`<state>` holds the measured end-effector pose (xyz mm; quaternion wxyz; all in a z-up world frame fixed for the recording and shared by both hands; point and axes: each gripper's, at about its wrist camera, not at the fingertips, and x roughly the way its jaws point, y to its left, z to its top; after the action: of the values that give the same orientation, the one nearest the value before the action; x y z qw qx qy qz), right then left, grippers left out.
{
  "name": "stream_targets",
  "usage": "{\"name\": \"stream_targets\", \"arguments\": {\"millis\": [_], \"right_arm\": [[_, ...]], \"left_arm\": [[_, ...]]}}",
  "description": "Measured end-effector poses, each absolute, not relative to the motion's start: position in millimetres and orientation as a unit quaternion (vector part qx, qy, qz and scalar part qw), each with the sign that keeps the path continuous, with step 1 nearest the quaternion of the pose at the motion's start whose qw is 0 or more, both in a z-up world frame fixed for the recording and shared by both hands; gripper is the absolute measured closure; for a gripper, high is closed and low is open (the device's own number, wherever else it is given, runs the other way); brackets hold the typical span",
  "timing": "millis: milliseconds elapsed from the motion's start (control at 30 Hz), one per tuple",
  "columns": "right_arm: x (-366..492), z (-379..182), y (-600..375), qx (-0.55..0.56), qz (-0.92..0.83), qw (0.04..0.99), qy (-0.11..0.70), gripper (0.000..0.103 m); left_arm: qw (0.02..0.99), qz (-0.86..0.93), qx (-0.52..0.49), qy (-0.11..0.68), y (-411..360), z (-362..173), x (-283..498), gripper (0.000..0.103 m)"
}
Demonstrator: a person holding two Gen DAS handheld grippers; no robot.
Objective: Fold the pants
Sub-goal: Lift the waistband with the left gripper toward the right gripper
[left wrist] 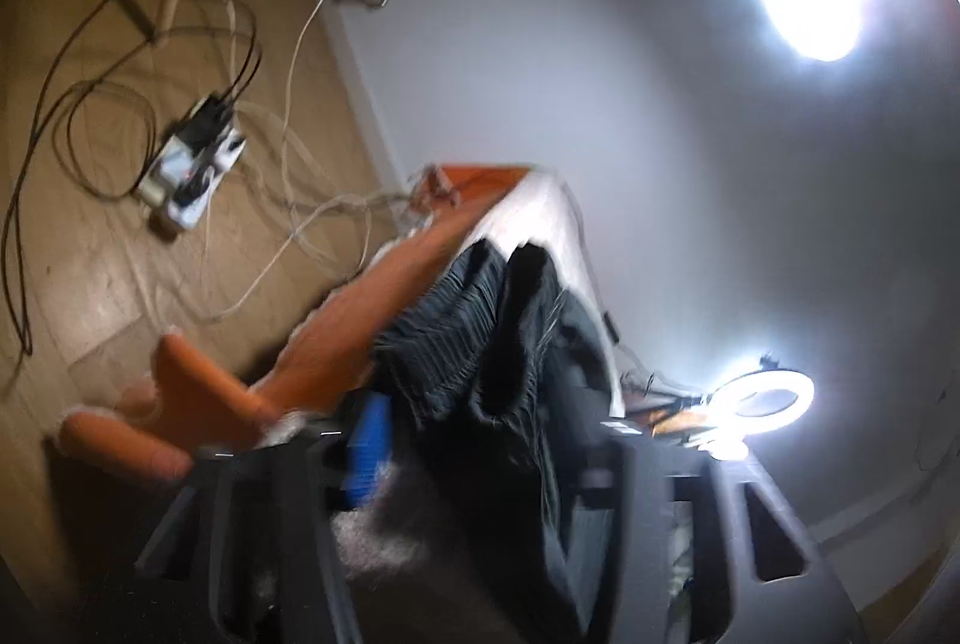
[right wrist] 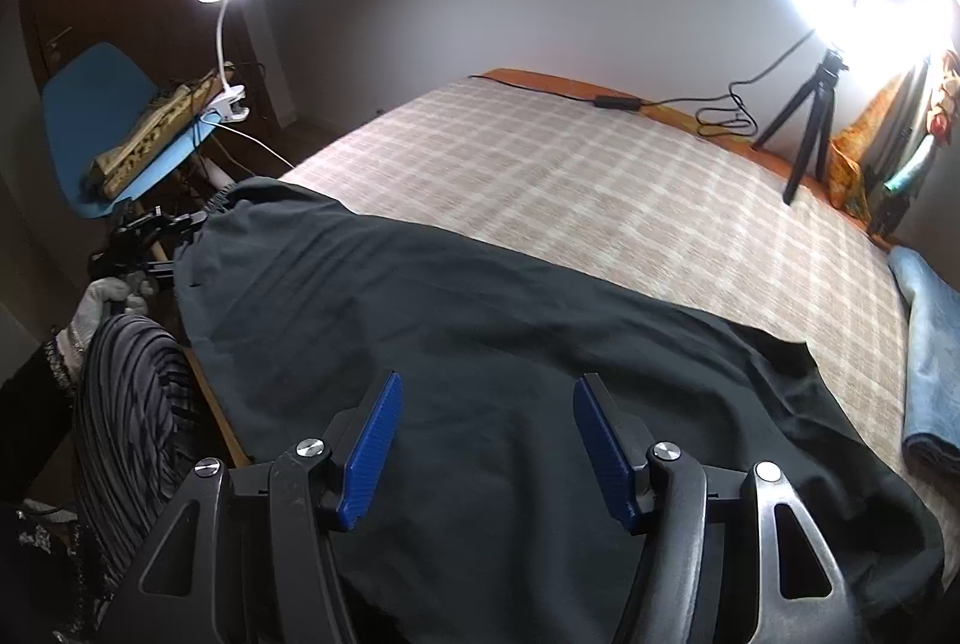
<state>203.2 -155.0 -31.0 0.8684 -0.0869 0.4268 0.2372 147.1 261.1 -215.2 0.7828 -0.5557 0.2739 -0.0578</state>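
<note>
We find the dark pants (right wrist: 480,344) spread across the lower half of the right wrist view, lying on the checked bedcover (right wrist: 600,176) with their waistband end toward the left edge of the frame. The right gripper (right wrist: 486,440) hangs just above the cloth at lower centre, its blue pads (right wrist: 372,452) standing well apart with nothing between them; it holds nothing.

In the left wrist view, which is blurred and tilted, the left gripper (left wrist: 480,464) sits at lower centre with bunched dark fabric (left wrist: 504,332) rising between its jaws. One blue pad (left wrist: 366,458) shows beside the cloth; the other is hidden. We cannot tell whether the pads are actually pressing on the fabric.

Risks noted:
- If the left grip has caught only a thin fold, the waistband may slip out when lifted, and the fold will go crooked.
- The pants overhang the bed's near edge; a pull from one end alone could drag them off.
- The right gripper may pinch the bedcover along with the pants.
- The tripod (right wrist: 810,122) and its cable (right wrist: 690,104) at upper right stand on the bed; swept cloth could snag them.
</note>
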Motion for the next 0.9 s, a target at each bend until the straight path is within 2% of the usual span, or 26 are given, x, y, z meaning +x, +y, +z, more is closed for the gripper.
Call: {"name": "stream_targets", "arguments": {"millis": [33, 67, 133, 333, 400, 533, 667, 900], "right_arm": [[201.7, -30.3, -152.5, -0.091, 0.239, 0.868, 0.426, 0.041], [200.6, -30.0, -150.8, -0.094, 0.241, 0.867, 0.425, 0.04], [199.6, -29.8, -147.8, -0.099, 0.244, 0.867, 0.424, 0.035], [210.0, -34.1, -140.6, -0.06, 0.257, 0.861, 0.435, 0.035], [217.3, -35.8, -133.6, -0.035, 0.268, 0.856, 0.441, 0.035], [239.1, -40.1, -115.8, 0.047, 0.301, 0.833, 0.463, 0.028], [269.5, -50.4, -83.5, 0.124, 0.349, 0.79, 0.489, 0.024], [319.0, -100.1, -29.2, 0.22, 0.376, 0.703, 0.562, 0.022]], "left_arm": [[0.801, -0.049, -0.534, 0.266, 260.5, -205.9, 146.2, 0.083], [0.813, -0.049, -0.518, 0.263, 259.4, -198.7, 146.4, 0.086], [0.837, -0.061, -0.473, 0.268, 253.5, -180.0, 151.7, 0.086], [0.886, -0.094, -0.337, 0.303, 223.2, -125.2, 169.5, 0.088], [0.9, -0.112, -0.288, 0.308, 207.6, -107.2, 173.0, 0.088], [0.916, -0.153, -0.19, 0.317, 159.7, -76.3, 174.8, 0.088], [0.918, -0.193, -0.12, 0.326, 107.8, -69.4, 174.0, 0.088], [0.904, -0.245, -0.076, 0.343, 33.7, -87.9, 167.8, 0.088]]}}
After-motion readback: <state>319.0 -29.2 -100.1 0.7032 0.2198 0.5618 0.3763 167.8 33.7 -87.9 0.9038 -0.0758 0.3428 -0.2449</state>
